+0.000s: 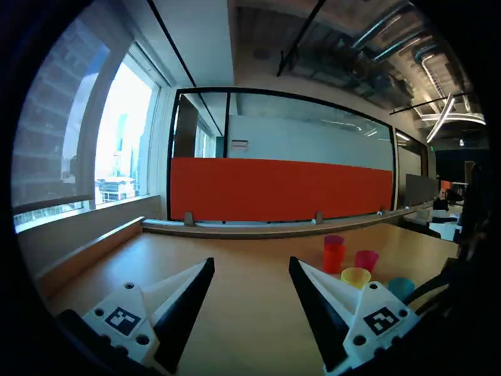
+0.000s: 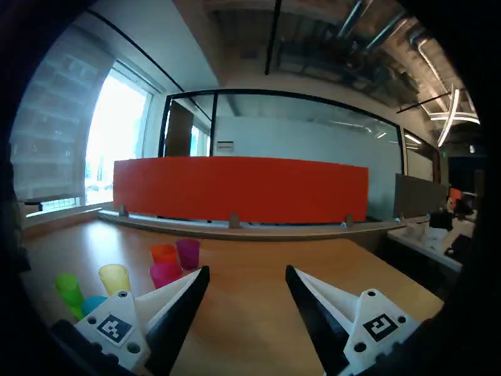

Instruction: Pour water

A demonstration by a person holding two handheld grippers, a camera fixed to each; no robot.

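Our left gripper (image 1: 250, 263) is spread wide apart and holds nothing. The cups (image 1: 332, 258) stand close together on the wooden worktop (image 1: 250, 313), ahead of it and off to its right. Our right gripper (image 2: 247, 271) is spread apart and empty too. From there we see the cups ahead on its left, with a green cup (image 2: 69, 289) farthest out.

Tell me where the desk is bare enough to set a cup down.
Bare desk runs ahead of the right gripper to the orange divider, right of the cups. Also ahead of the left gripper, toward the window. Crowded where the cups cluster.
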